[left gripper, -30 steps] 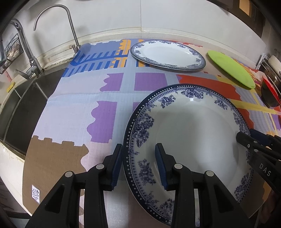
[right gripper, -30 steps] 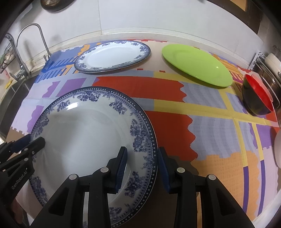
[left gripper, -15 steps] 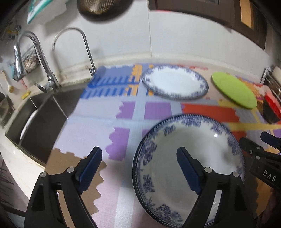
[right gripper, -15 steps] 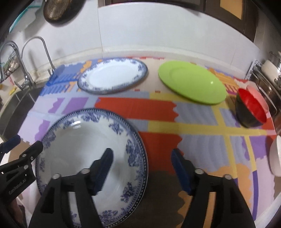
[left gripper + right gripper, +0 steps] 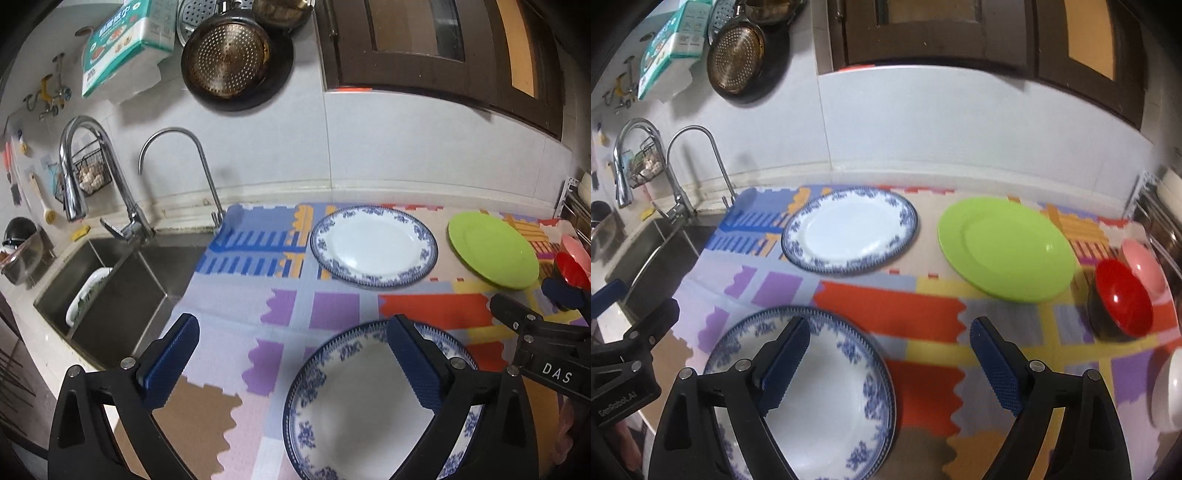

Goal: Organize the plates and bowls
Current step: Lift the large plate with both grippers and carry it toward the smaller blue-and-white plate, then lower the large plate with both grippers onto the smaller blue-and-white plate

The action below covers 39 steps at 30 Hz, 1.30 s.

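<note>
Left wrist view: sink (image 5: 110, 291) at left, left claw (image 5: 291, 365) opening wide, empty, above near blue-patterned plate (image 5: 354, 413) at lower centre on worktop mat (image 5: 295, 310), right wrist view alone: right claw (image 5: 890, 363) opening, empty, red bowl (image 5: 1123, 299) and pink bowl (image 5: 1145, 266) at right.

Two faucets (image 5: 110, 177) over sink (image 5: 110, 288); strainer pan (image 5: 229, 59) on wall; patchwork mat (image 5: 280, 306) covering counter.

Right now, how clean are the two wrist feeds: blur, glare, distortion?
Left wrist: mostly sharp, the near blue-patterned plate slightly soft, strong fisheye bending of the wall edge, dark corners. Right wrist: softer overall, motion smear on the near plate and mat, small glare spot on the red bowl.
</note>
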Motion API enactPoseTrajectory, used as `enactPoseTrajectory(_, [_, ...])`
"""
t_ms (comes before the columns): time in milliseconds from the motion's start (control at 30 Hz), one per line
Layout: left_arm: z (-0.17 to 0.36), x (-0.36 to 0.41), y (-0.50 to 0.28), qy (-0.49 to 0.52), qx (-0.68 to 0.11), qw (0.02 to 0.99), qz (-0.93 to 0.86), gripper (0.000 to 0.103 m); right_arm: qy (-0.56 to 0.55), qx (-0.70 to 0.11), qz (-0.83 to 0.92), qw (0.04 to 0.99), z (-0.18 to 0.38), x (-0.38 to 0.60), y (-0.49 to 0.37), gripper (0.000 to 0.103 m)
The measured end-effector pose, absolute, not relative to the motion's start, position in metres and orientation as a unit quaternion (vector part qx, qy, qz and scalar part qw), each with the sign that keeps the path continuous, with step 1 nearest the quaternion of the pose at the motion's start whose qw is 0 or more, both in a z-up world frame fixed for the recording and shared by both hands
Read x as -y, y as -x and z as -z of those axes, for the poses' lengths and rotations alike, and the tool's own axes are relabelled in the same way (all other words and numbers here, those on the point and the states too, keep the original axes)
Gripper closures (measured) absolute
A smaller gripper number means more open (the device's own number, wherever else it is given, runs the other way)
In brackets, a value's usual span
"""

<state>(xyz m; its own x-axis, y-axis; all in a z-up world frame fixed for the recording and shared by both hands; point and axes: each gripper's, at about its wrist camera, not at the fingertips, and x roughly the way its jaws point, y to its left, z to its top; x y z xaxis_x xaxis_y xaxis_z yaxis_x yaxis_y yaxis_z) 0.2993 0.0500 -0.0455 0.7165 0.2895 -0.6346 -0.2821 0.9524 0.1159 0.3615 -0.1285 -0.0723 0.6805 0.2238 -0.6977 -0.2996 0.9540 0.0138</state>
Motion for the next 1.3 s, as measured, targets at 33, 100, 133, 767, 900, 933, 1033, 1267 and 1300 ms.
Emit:
enactPoseTrajectory(33, [0.044, -0.052, -0.303, -0.004, -0.345, 0.927, -0.150, 0.000, 0.051, -0.370, -0.143, 0.916, 0.070, 0.127, -0.365, 0.014])
enactPoseTrajectory(100, [0.043, -0.057, -0.311, 0.000, -0.346, 0.928, -0.140, 0.000, 0.050, -0.366, -0.144, 0.918, 0.066, 0.123, -0.372, 0.014])
enactPoseTrajectory(133, [0.043, -0.060, -0.315, 0.000, -0.347, 0.928, -0.137, 0.000, 0.050, -0.366, -0.143, 0.918, 0.065, 0.122, -0.374, 0.014])
enactPoseTrajectory(767, [0.053, -0.108, -0.417, -0.031, -0.357, 0.931, -0.071, 0.001, 0.037, -0.366, -0.078, 0.927, 0.068, 0.068, -0.448, 0.014])
enactPoseTrajectory(900, [0.068, -0.109, -0.439, -0.045, -0.366, 0.927, -0.066, 0.001, 0.037, -0.382, -0.075, 0.921, 0.081, 0.062, -0.470, 0.014])
enactPoseTrajectory(933, [0.071, -0.110, -0.443, -0.048, -0.366, 0.927, -0.063, 0.001, 0.035, -0.386, -0.073, 0.919, 0.085, 0.061, -0.474, 0.014])
enactPoseTrajectory(1033, [0.082, -0.109, -0.456, -0.061, -0.367, 0.926, -0.065, 0.002, 0.029, -0.399, -0.067, 0.914, 0.097, 0.061, -0.490, 0.014])
enactPoseTrajectory(1267, [0.108, -0.115, -0.486, -0.048, -0.386, 0.919, -0.060, 0.002, 0.009, -0.423, -0.051, 0.905, 0.123, 0.064, -0.518, 0.014])
enactPoseTrajectory(1300, [0.112, -0.116, -0.491, -0.045, -0.392, 0.917, -0.057, 0.002, 0.007, -0.425, -0.050, 0.904, 0.125, 0.065, -0.522, 0.014])
